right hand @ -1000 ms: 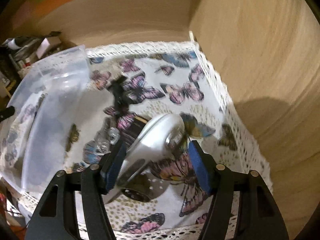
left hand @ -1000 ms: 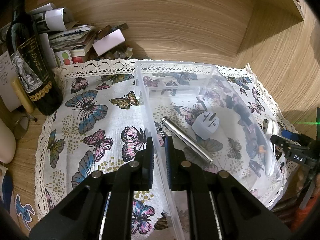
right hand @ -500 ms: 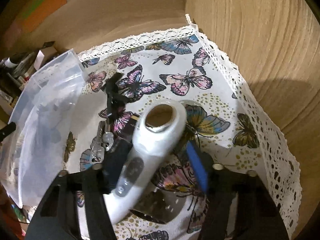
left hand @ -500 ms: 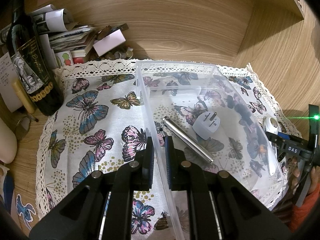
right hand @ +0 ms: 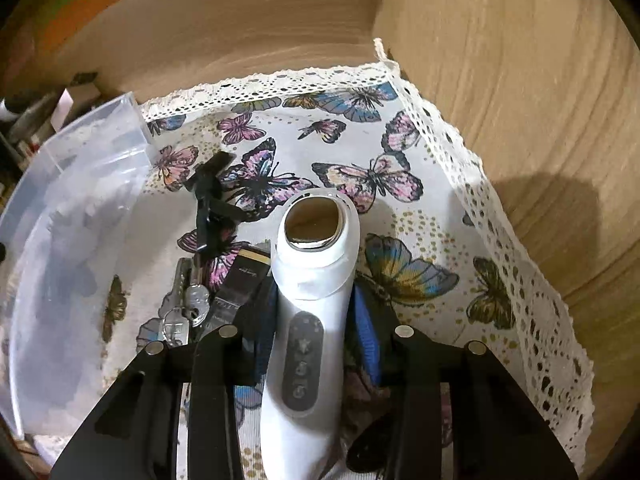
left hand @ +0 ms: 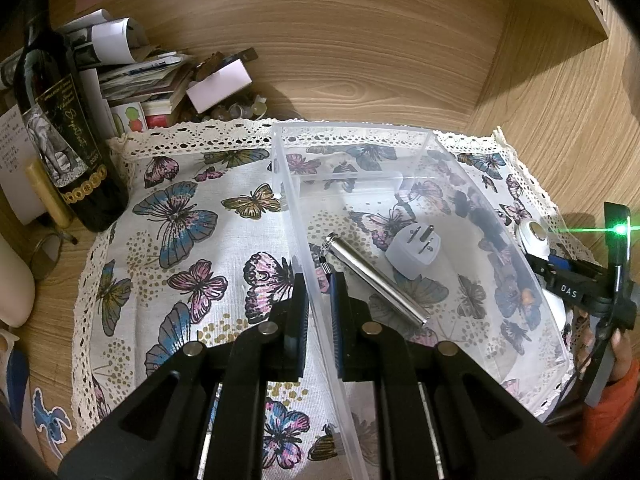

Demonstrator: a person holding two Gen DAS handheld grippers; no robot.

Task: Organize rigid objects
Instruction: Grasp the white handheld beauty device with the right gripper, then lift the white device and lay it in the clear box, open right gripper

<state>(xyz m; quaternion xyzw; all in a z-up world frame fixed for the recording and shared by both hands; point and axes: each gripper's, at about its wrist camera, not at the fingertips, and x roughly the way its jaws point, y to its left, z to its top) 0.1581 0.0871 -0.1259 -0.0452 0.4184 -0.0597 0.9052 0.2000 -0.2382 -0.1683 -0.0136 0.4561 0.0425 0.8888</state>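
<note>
Left view: my left gripper (left hand: 319, 296) pinches the clear bin's (left hand: 496, 216) thin wall; inside lie a steel tube (left hand: 376, 280) and white plug (left hand: 413, 249), a dark bottle (left hand: 60, 132) off left. Right view: my right gripper (right hand: 316, 312) is closing around the smooth white device (right hand: 308, 320), its pads against its sides, on butterfly cloth (right hand: 400, 168), keys (right hand: 180, 316) and a black clip (right hand: 210, 196) crowding beside it.

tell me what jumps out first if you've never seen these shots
The white handheld device fills the middle of the right wrist view, lying between the right gripper's closing jaws on the butterfly cloth. In the left wrist view the left gripper is clamped on the near wall of a clear bin, with a silver tube and a white plug inside. A dark wine bottle stands at the far left.
</note>
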